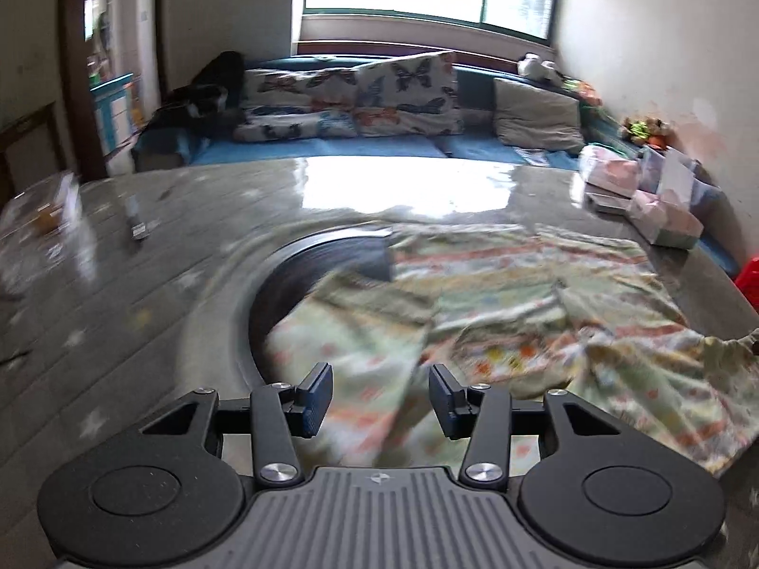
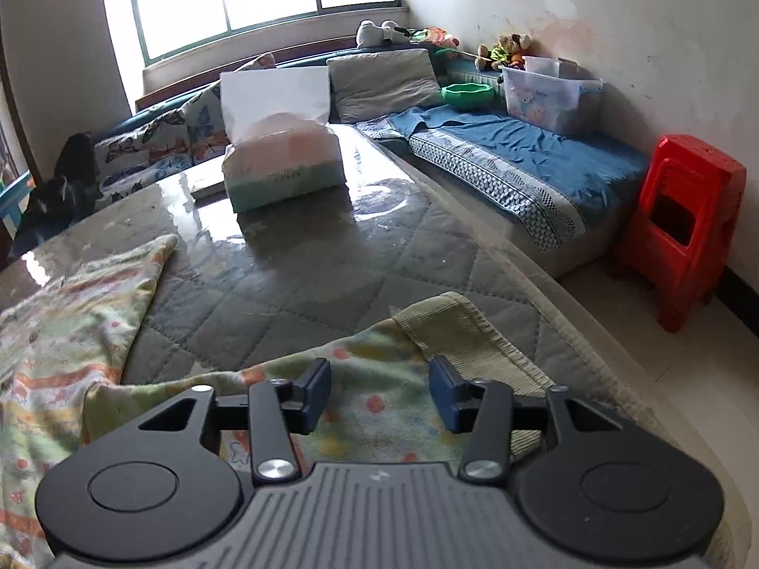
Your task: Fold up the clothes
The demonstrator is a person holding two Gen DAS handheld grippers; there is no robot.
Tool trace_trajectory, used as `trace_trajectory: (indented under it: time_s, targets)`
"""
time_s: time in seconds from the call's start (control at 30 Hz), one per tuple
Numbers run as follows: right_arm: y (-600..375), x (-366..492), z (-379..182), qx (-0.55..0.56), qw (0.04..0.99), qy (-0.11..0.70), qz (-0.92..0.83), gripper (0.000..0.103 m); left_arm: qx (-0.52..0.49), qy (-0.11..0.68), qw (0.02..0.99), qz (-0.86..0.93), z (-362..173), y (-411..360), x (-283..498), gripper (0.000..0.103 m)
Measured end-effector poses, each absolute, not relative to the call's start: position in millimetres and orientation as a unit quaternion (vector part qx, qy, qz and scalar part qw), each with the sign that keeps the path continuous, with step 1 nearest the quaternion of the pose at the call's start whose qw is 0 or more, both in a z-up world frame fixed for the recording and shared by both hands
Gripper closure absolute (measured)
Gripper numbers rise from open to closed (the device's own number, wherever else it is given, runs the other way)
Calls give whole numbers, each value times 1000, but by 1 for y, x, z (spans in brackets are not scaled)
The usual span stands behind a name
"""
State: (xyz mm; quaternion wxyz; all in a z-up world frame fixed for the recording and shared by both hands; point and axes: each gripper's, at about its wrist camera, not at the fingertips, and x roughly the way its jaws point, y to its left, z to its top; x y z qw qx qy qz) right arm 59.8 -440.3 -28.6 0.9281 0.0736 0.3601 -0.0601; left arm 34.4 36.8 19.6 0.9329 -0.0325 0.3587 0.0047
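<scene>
Over the printed garment [image 1: 498, 313] on the table [image 1: 189, 237], left gripper [image 1: 379, 400] and right gripper [image 2: 379, 393] hang spread apart, empty.

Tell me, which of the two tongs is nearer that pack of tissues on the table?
The right tongs. The tissue pack sits straight ahead of them across bare quilted table. From the left tongs the pack lies far off at the table's right edge, beyond the patterned garment.

A garment [image 1: 498, 313] lies spread on the table [image 2: 308, 275], with a tissue pack [image 2: 284, 170] behind it.
</scene>
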Motion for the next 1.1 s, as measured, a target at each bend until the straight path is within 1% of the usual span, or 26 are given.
trace_trajectory:
  time_s: [0.17, 0.2, 0.37, 0.4, 0.43, 0.47, 0.53, 0.57, 0.6, 0.63, 0.8, 0.93, 1.1]
  targets:
    - [-436, 59, -30, 71, 930, 356, -60, 44, -8, 365, 931, -9, 3, 14, 77, 58]
    - [-436, 59, -29, 71, 930, 356, -59, 43, -4, 368, 930, -8, -1, 12, 84, 60]
    - [-435, 59, -29, 74, 930, 355, -59, 40, 8, 384, 923, 3, -20, 7, 109, 60]
    - [-435, 59, -29, 74, 930, 355, -58, 40, 7, 386, 922, 6, -23, 8, 111, 64]
    - [-435, 59, -29, 74, 930, 355, -58, 39, 7, 389, 921, 8, -25, 8, 113, 71]
    - [-435, 60, -29, 74, 930, 355, -57, 38, 6, 391, 920, 10, -28, 10, 114, 74]
    - [-434, 60, -29, 73, 930, 355, -56, 37, 6, 389, 921, 16, -30, 13, 115, 86]
    - [-434, 60, -29, 72, 931, 355, -56, 36, 2, 386, 922, 17, -29, 16, 114, 89]
    - [-434, 60, -29, 72, 931, 355, -56, 36, -7, 383, 924, 17, -27, 20, 113, 96]
    - [-433, 60, -29, 72, 931, 355, -56, 36, -17, 380, 925, 17, -24, 24, 112, 98]
    - [-432, 60, -28, 70, 930, 355, -57, 36, -67, 338, 938, 44, 3, 60, 91, 99]
    - [-429, 59, -28, 68, 930, 357, -56, 32, -99, 301, 944, 89, 26, 102, 63, 99]
    - [-424, 56, -26, 67, 931, 356, -53, 31, -124, 283, 939, 150, 32, 151, 22, 99]
